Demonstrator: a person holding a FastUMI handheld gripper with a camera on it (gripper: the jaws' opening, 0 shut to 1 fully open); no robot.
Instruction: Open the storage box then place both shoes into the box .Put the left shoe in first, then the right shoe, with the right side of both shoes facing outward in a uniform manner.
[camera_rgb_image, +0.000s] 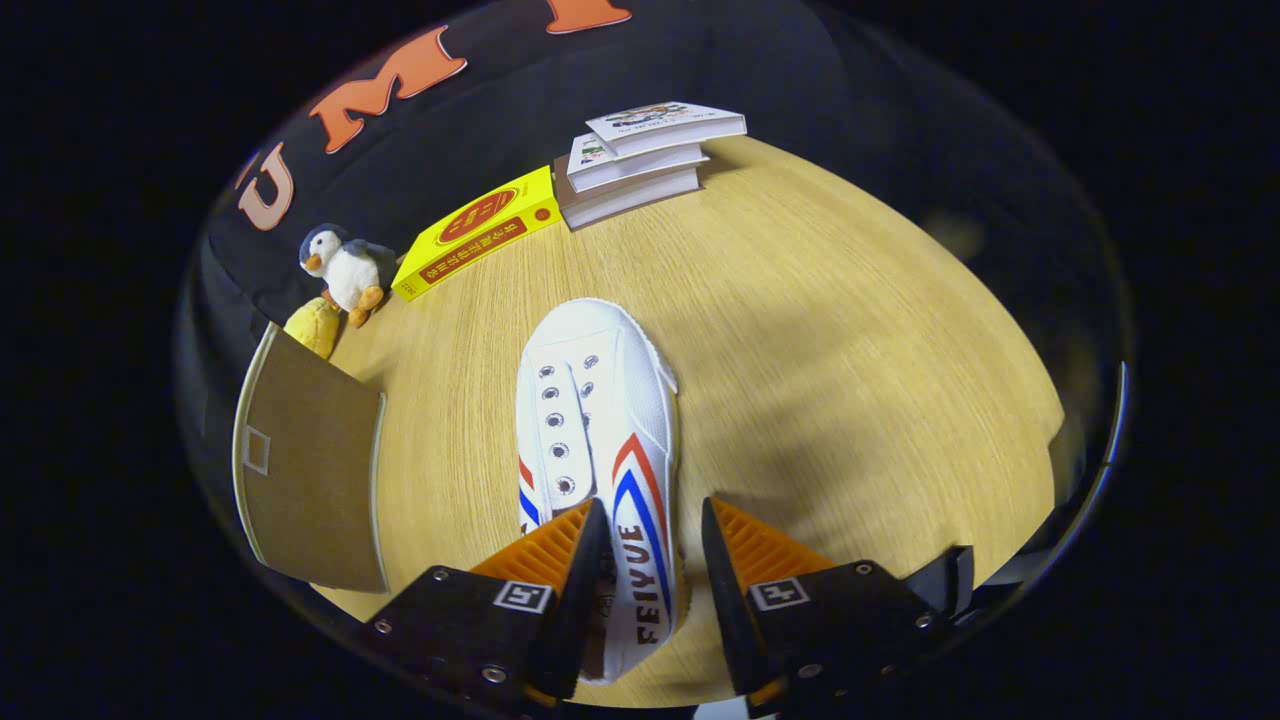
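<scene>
Fingers: the gripper straddles the heel end of the shoe, one finger on each side. The left finger sits against the shoe's inner edge; the right finger stands just off the striped side with a sliver of tabletop showing, so the fingers are parted and not yet clamped on it.
Shoe: white canvas, red and blue stripes on its side, eyelets without laces, lying on the tabletop with its toe pointing away from the fingers.
Box: a brown flap or lid with a pale rim, left of the shoe and fingers, at the tabletop's edge; whether it is open cannot be told.
Tabletop: light wood grain.
Yellow book: beyond the shoe, lying flat.
Book stack: three books, just right of the yellow book.
Penguin: plush toy, left of the yellow book, with a yellow plush beside it.
</scene>
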